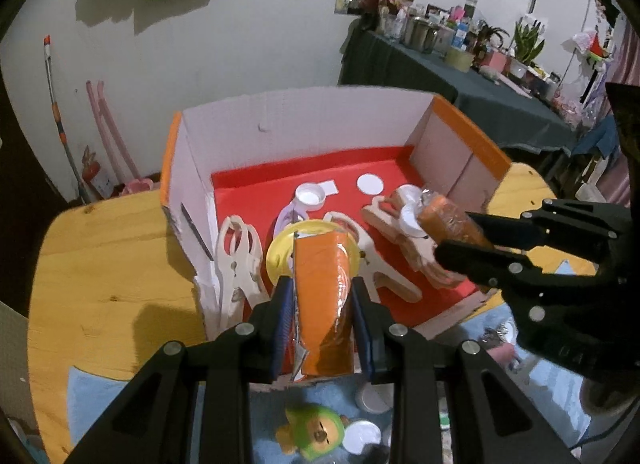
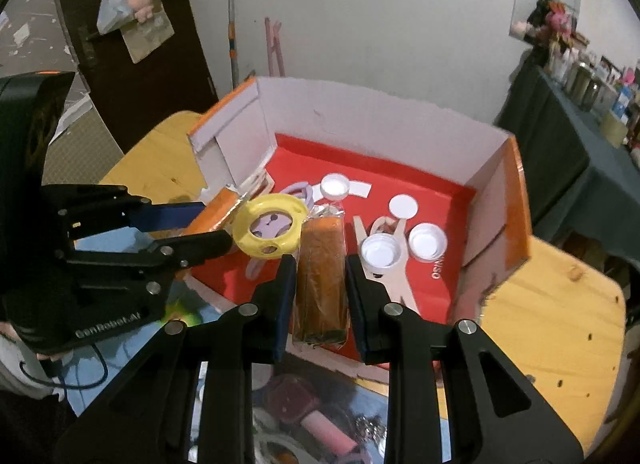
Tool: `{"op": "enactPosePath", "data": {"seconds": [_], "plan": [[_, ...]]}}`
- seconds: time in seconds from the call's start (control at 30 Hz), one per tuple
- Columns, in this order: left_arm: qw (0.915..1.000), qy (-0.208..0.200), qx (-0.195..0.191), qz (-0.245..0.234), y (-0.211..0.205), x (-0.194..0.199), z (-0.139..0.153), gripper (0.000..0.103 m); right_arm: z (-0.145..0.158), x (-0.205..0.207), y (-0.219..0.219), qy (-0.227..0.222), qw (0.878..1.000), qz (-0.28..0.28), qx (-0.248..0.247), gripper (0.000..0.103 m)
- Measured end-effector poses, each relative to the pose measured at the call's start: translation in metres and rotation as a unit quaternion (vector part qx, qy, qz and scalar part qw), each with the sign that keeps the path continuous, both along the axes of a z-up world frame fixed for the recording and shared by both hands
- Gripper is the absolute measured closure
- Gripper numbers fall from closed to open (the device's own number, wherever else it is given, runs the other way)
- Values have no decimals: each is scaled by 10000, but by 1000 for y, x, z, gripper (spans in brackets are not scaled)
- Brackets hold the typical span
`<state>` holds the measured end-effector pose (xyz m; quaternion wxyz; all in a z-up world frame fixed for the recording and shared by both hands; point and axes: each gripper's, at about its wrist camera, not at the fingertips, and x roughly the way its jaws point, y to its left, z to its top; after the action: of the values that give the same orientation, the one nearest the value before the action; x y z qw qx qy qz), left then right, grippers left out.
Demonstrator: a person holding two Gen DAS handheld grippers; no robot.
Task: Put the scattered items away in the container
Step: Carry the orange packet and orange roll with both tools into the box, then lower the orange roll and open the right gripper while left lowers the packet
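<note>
The left tongs clamp an orange foil packet. The right tongs clamp a clear-wrapped orange snack bar. Both items hang above the near edge of the red-floored cardboard box, which rests on the wooden counter.

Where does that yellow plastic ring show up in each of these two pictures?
Left wrist view: the yellow ring lies in the box, centre frame, partly hidden behind the orange packet held by the left claw.
Right wrist view: the ring sits left of centre, beside the left claw's tip.
Shared landmark: the box's red floor.
</note>
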<state>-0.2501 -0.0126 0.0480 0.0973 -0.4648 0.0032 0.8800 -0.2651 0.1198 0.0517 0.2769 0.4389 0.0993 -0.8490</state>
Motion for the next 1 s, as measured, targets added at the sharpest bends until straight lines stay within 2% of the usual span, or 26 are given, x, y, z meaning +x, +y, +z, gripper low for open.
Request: {"op": "enactPosePath", "data": {"seconds": [0.3, 1.0], "plan": [[9997, -224, 95, 87, -2, -15, -22, 73, -31, -11, -7, -309, 9994, -98, 77, 79], [9996, -263, 28, 125, -1, -16, -32, 73, -49, -11, -12, -429, 9987, -141, 235, 79]]}}
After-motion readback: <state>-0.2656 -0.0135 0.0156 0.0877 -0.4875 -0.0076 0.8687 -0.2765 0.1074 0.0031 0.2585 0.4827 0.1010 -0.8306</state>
